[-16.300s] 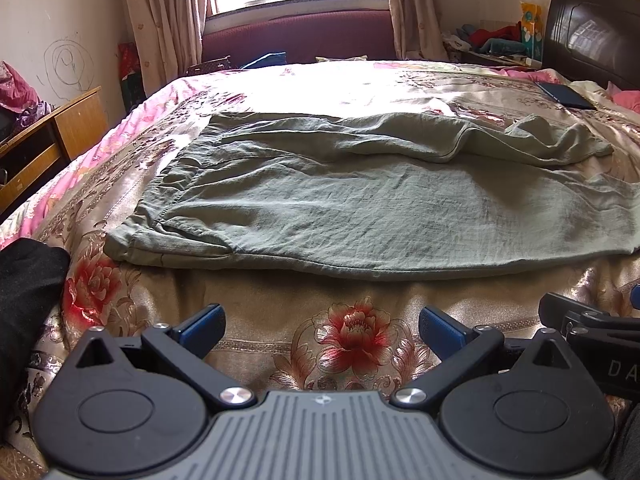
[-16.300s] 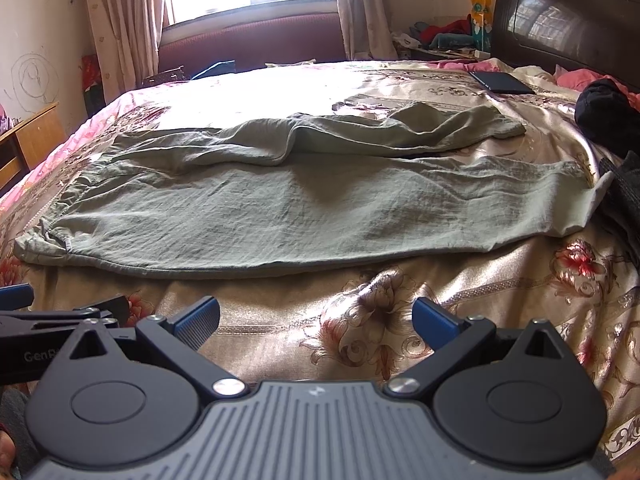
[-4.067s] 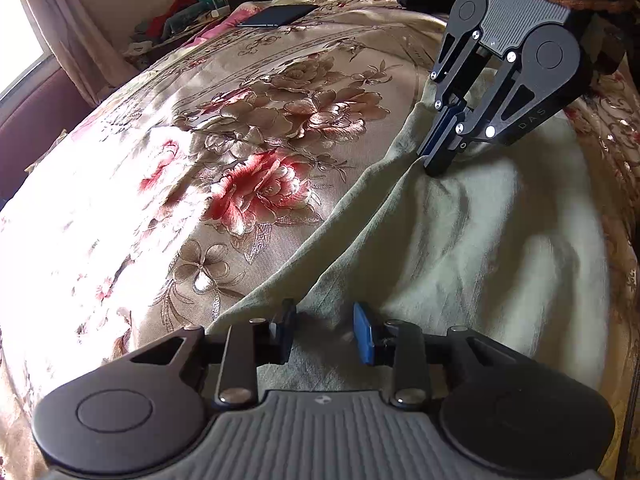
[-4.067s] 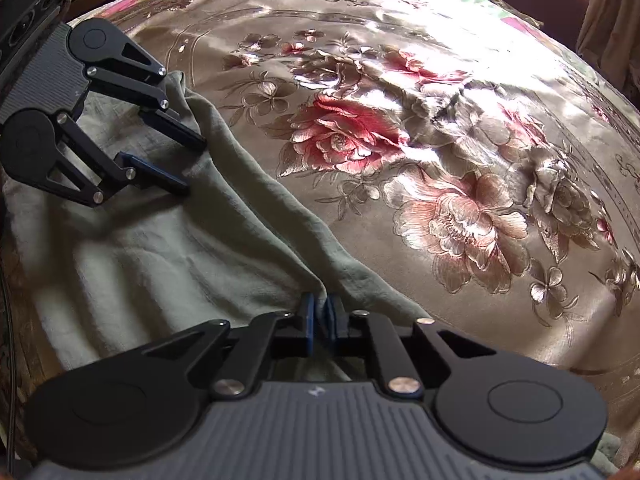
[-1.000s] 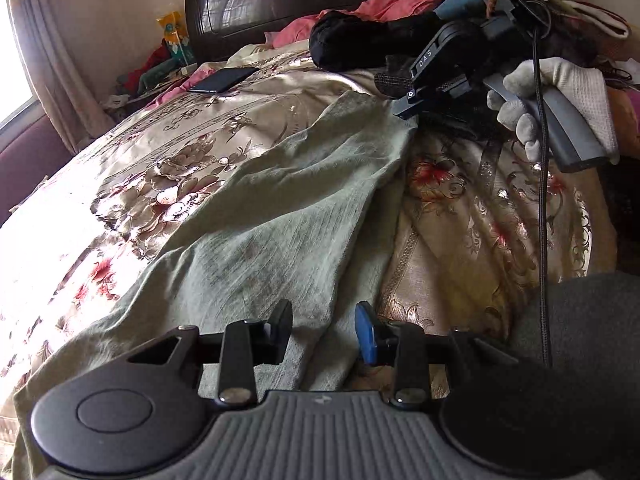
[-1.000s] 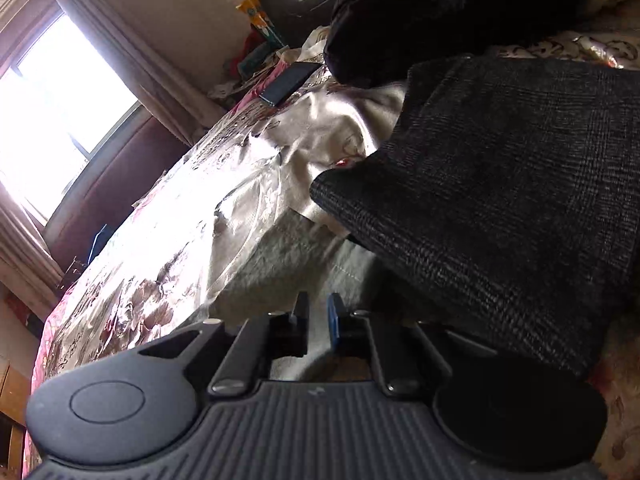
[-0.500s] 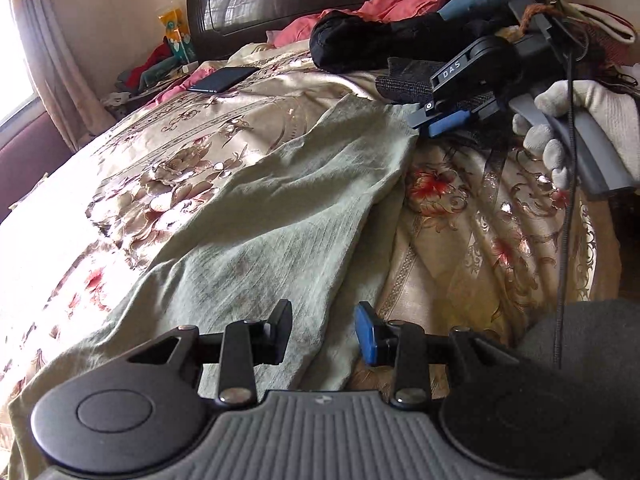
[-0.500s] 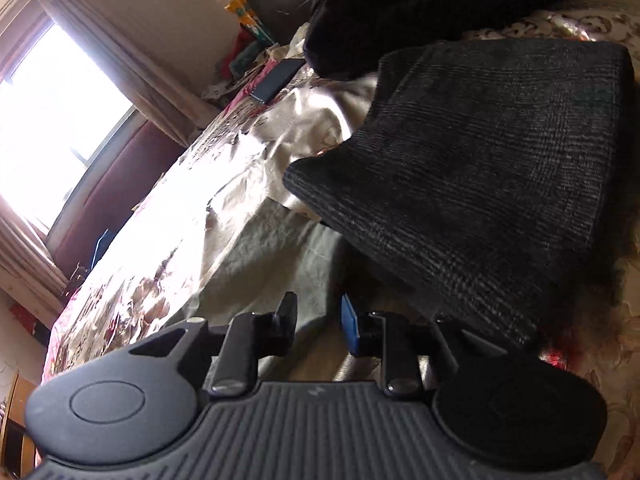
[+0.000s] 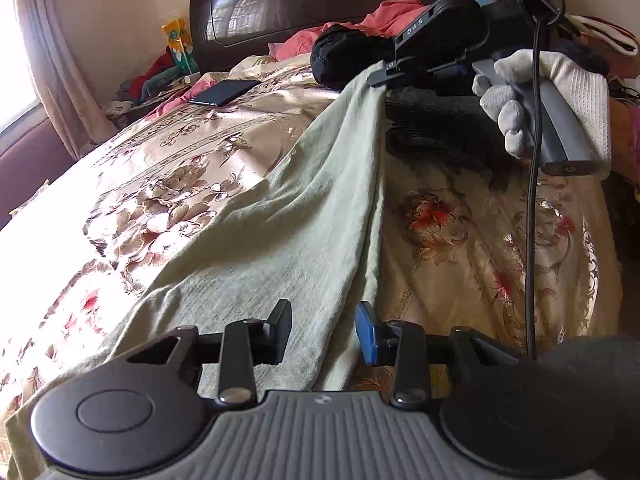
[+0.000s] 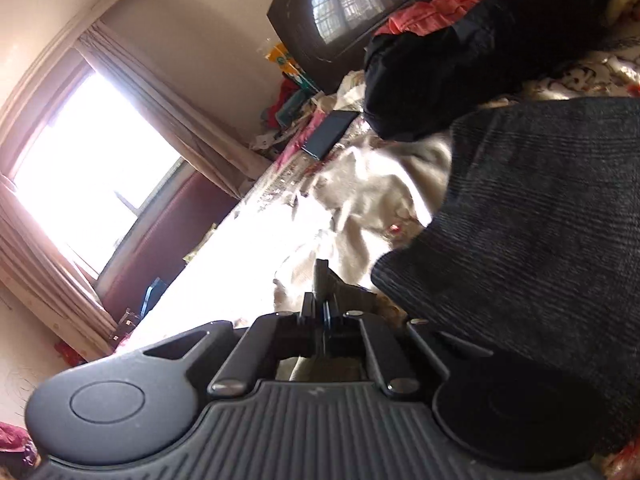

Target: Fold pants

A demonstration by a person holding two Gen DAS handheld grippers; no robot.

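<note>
Right gripper (image 9: pixel 378 76) pinches the pants (image 9: pixel 280 232) far hem, lifted beside dark folded clothes (image 10: pixel 540 216); left gripper (image 9: pixel 323 330) gapes over the near fabric.

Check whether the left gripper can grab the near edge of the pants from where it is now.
Probably yes. The left gripper is open, and the pants run between its fingers with nothing over the cloth there. The right gripper pinches the far end, well apart.
</note>
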